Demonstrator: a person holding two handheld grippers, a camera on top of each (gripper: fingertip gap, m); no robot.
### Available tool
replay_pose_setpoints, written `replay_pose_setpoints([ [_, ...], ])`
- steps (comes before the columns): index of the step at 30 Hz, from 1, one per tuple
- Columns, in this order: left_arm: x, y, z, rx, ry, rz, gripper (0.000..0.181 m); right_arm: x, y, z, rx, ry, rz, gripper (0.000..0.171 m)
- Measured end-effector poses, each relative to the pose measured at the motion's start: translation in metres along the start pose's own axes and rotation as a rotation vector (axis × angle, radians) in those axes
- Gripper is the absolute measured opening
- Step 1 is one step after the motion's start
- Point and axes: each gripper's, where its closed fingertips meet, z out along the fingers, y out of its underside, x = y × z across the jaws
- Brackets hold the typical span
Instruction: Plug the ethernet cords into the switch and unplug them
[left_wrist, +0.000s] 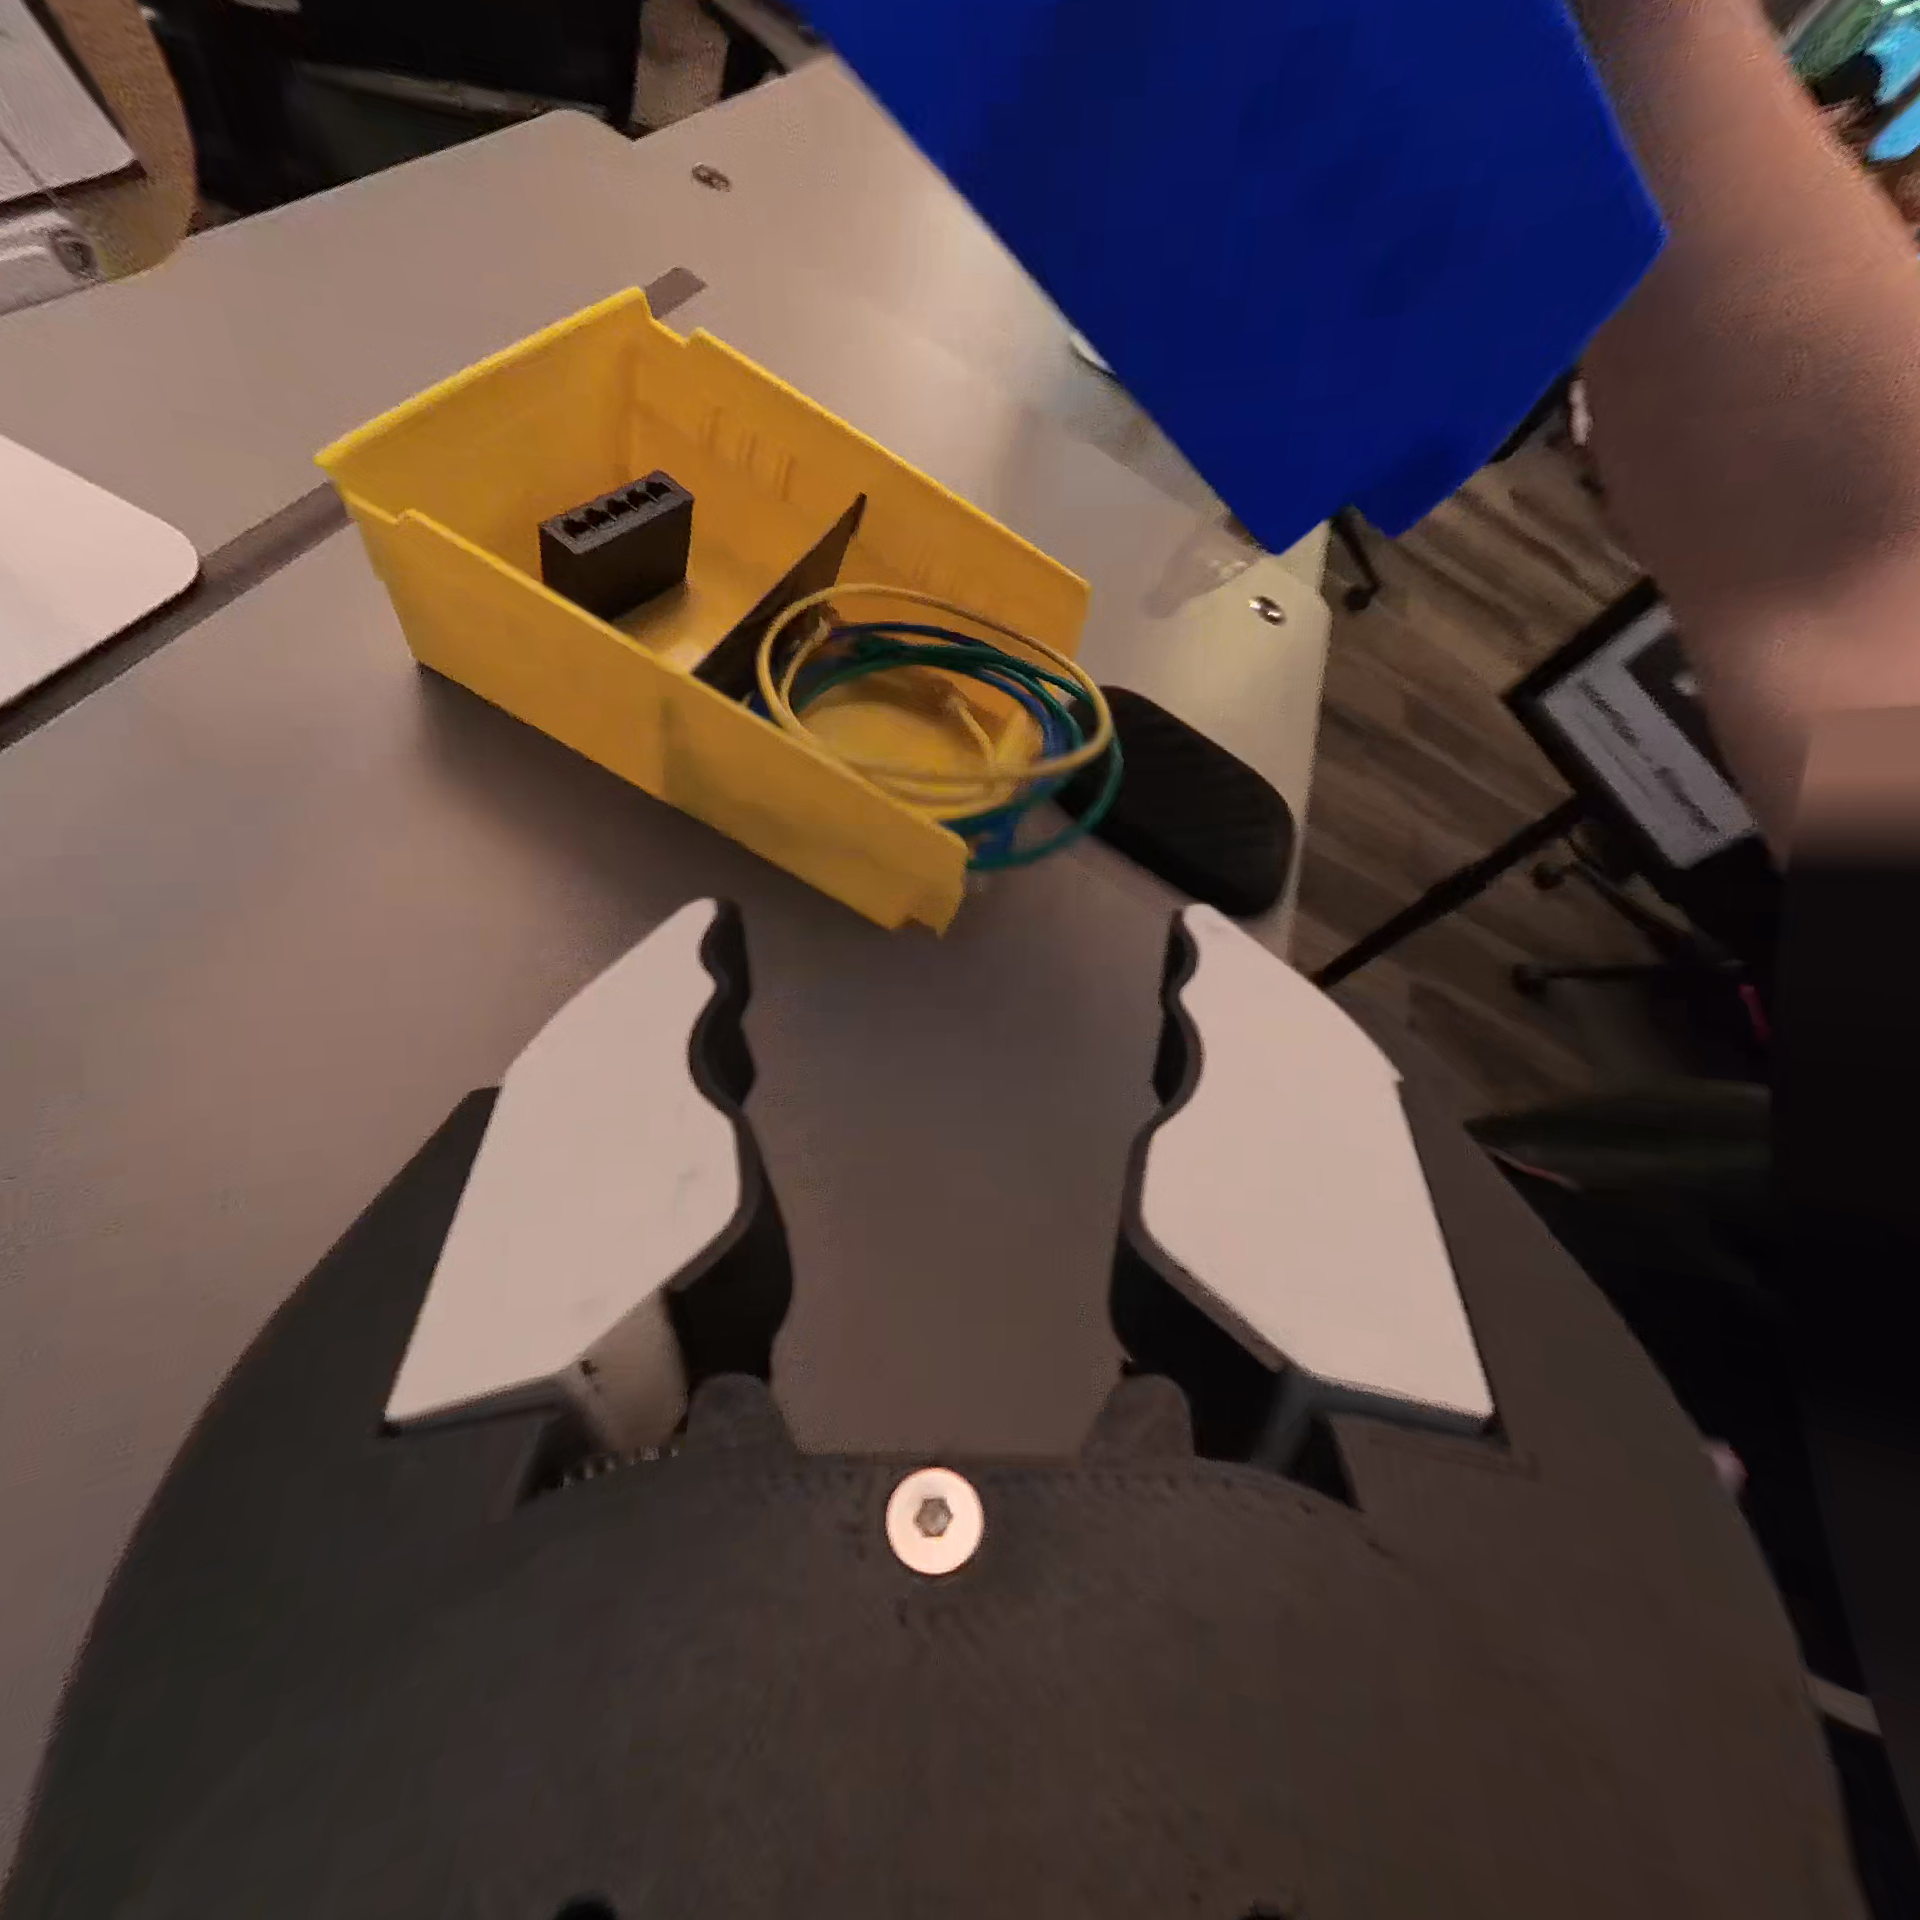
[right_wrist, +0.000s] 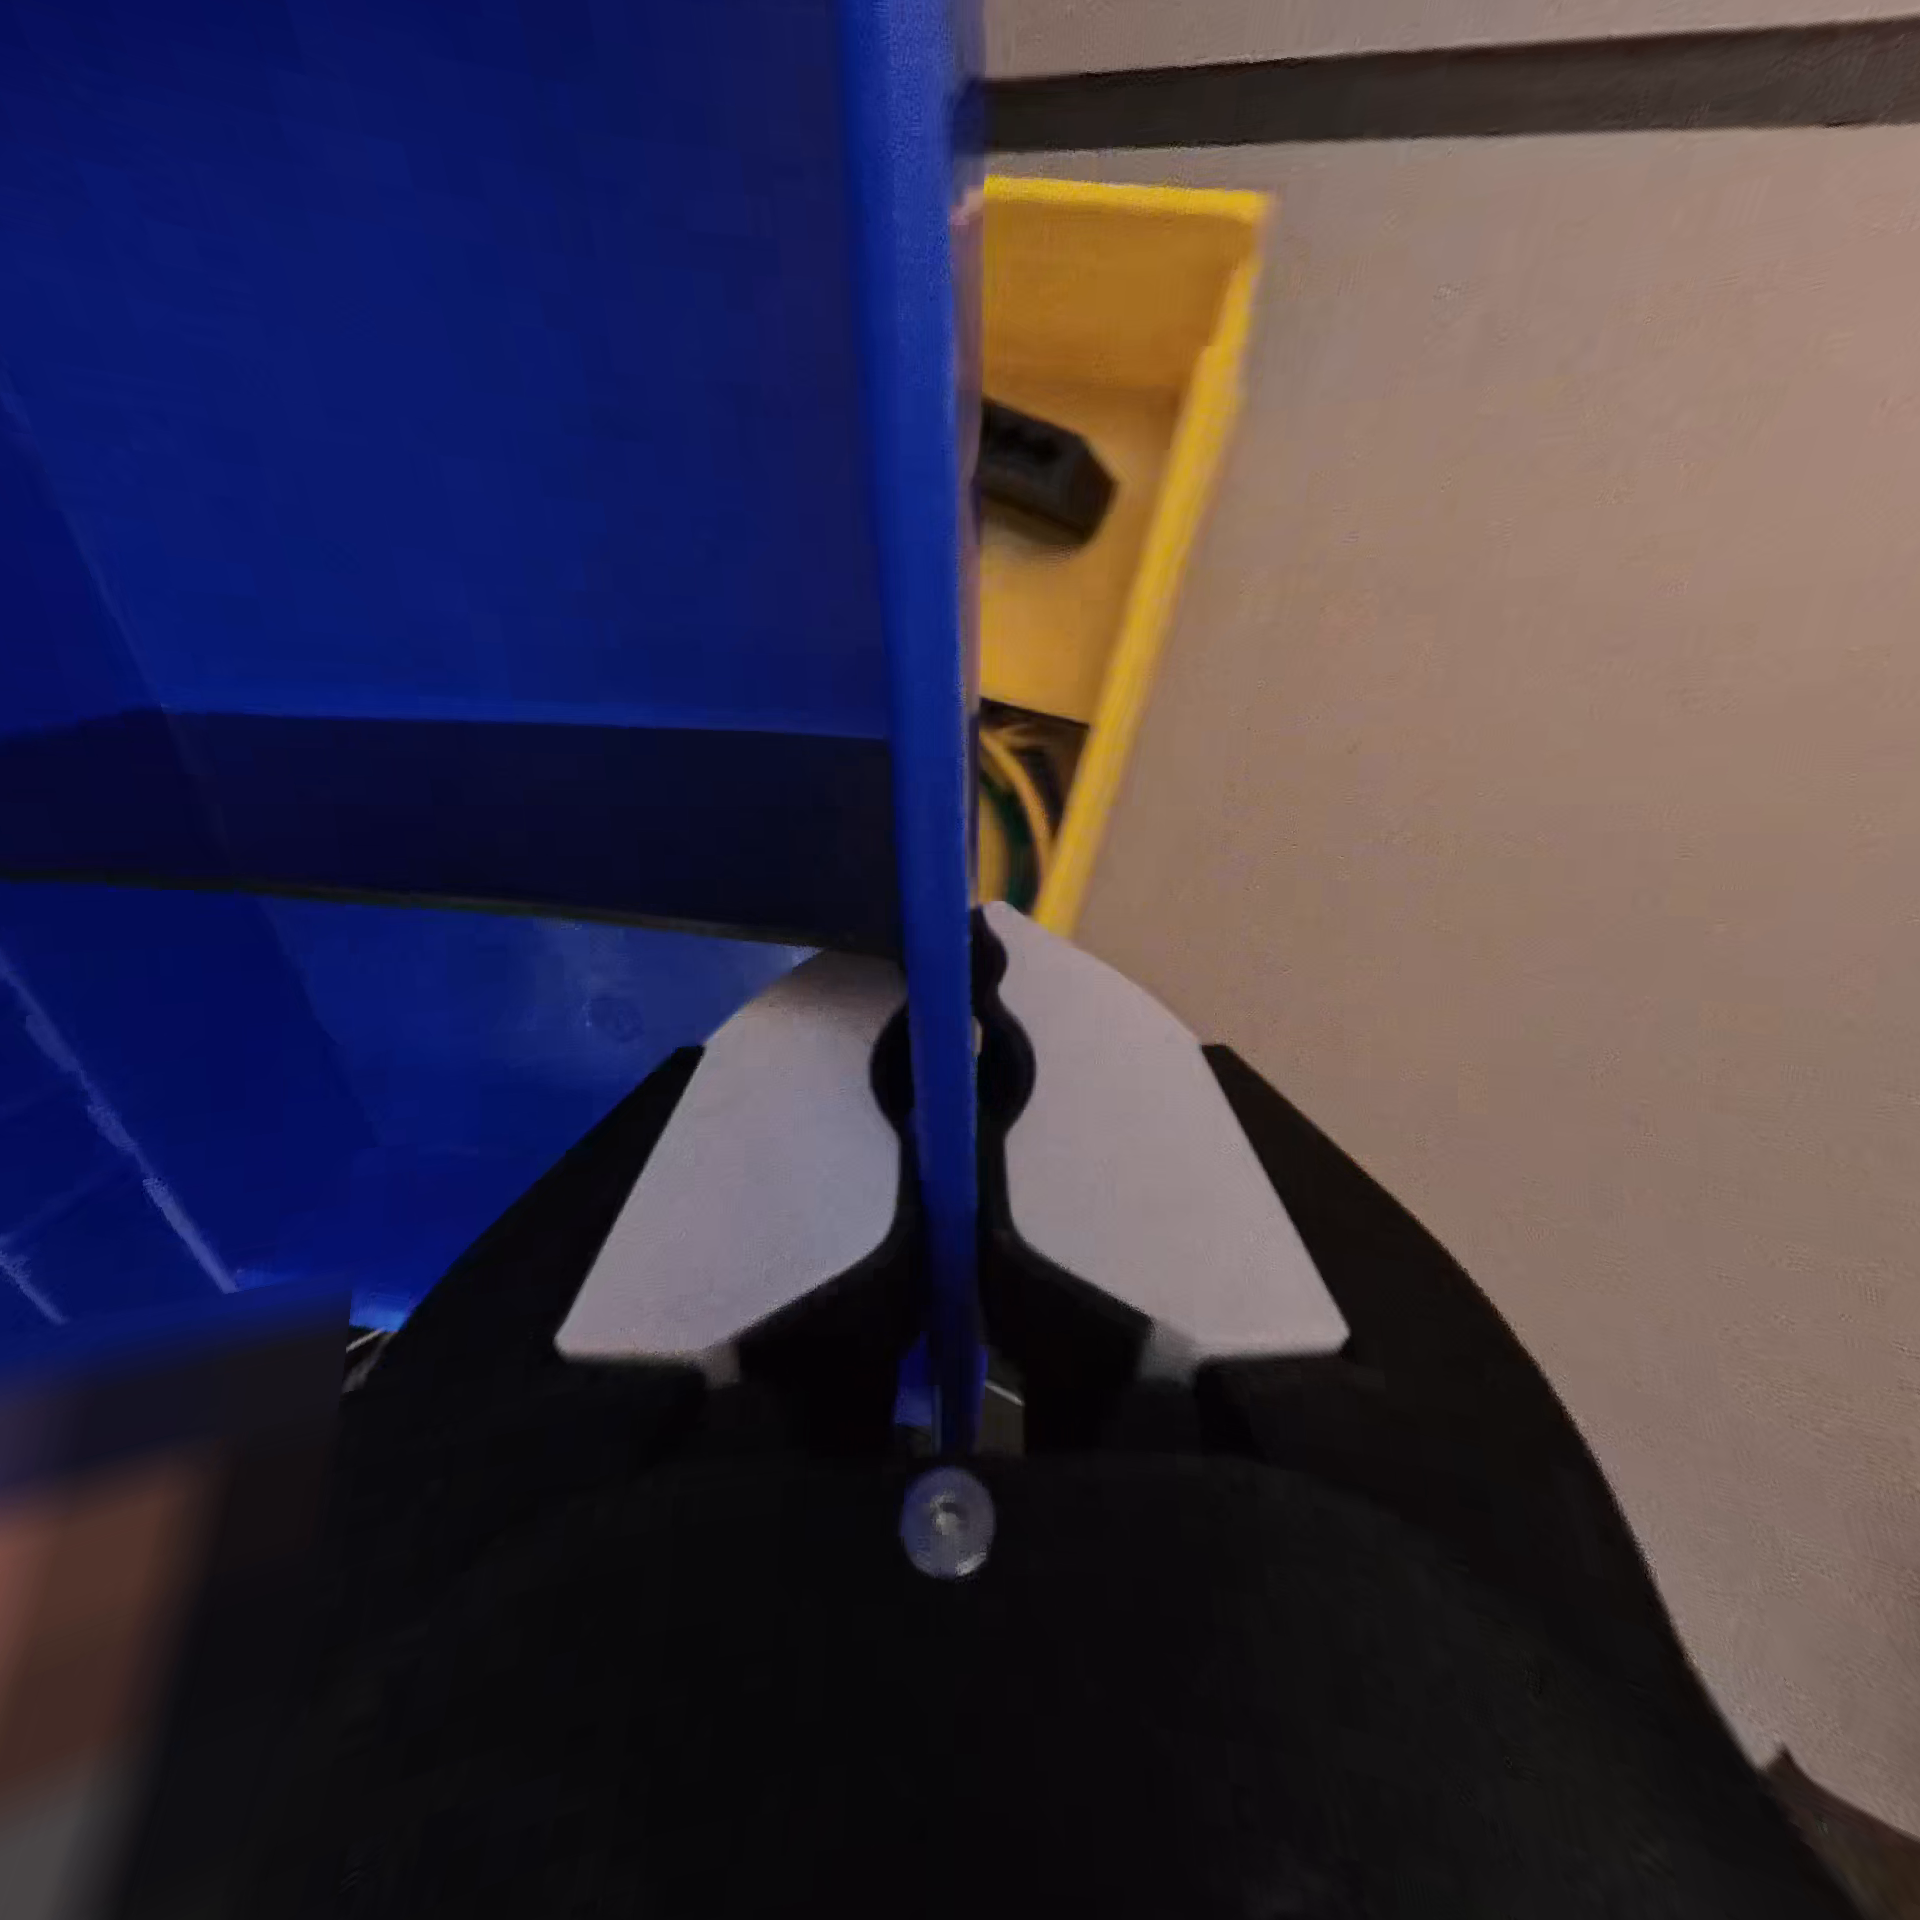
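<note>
Switch (left_wrist: 615, 540) in yellow bin (left_wrist: 540, 644), label seemingly unreadable

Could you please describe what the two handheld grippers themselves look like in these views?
Both look alike. The left gripper and right gripper each have a broad, matte black, textured body with a silver hex screw at its centre. Two fingers carry flat pale grey plates on top and black, wavy inner edges. No cables or markings show. A bare forearm shows beside the left view; no sleeve is visible.

Office or lab workspace, grey desks (left_wrist: 312, 831) pushed together, wood-look floor (left_wrist: 1455, 644), chair base (left_wrist: 1579, 935)
</note>
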Motion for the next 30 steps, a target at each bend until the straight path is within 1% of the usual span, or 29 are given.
replay_pose_setpoints([
  [3,-0.023,-0.010,0.082,0.013,-0.128,-0.045,0.096,0.096,0.032,-0.034,0.124,0.154,0.130,0.006],
  [5,-0.037,0.002,0.132,-0.026,-0.180,-0.056,0.105,0.150,0.064,-0.044,0.151,0.253,0.235,0.006],
  [6,-0.045,0.012,0.151,-0.061,-0.205,-0.069,0.110,0.172,0.082,-0.045,0.146,0.287,0.281,0.006],
  [8,-0.059,0.027,0.176,-0.101,-0.240,-0.107,0.112,0.204,0.115,-0.040,0.122,0.314,0.371,0.006],
  [9,-0.066,0.031,0.184,-0.108,-0.257,-0.125,0.109,0.216,0.129,-0.035,0.111,0.310,0.414,0.006],
  [10,-0.073,0.037,0.190,-0.124,-0.274,-0.134,0.108,0.225,0.140,-0.029,0.101,0.301,0.448,0.006],
  [12,-0.084,0.055,0.197,-0.232,-0.313,-0.139,0.106,0.238,0.156,-0.017,0.087,0.291,0.484,0.006],
  [13,-0.083,0.059,0.198,-0.256,-0.291,-0.150,0.105,0.242,0.161,-0.011,0.079,0.292,0.490,0.006],
  [17,-0.074,0.064,0.196,-0.299,-0.192,-0.177,0.084,0.248,0.165,0.011,0.024,0.300,0.472,0.006],
  [18,-0.068,0.066,0.193,-0.320,-0.144,-0.178,0.070,0.246,0.163,0.017,0.008,0.301,0.458,0.006],
  [19,-0.062,0.068,0.188,-0.350,-0.096,-0.193,0.050,0.242,0.159,0.023,-0.007,0.302,0.436,0.006],
  [20,-0.062,0.070,0.179,-0.385,-0.087,-0.219,0.033,0.237,0.155,0.029,-0.020,0.303,0.410,0.006],
  [24,-0.090,0.084,0.130,-0.527,-0.226,-0.153,0.017,0.207,0.130,0.060,-0.052,0.279,0.312,0.006],
  [26,-0.110,0.092,0.099,-0.569,-0.294,-0.172,0.012,0.185,0.117,0.079,-0.062,0.246,0.268,0.006],
  [28,-0.136,0.098,0.066,-0.567,-0.381,-0.211,0.007,0.160,0.105,0.098,-0.076,0.207,0.220,0.006],
  [30,-0.165,0.104,0.032,-0.531,-0.468,-0.274,0.004,0.135,0.096,0.119,-0.095,0.169,0.183,0.006],
])
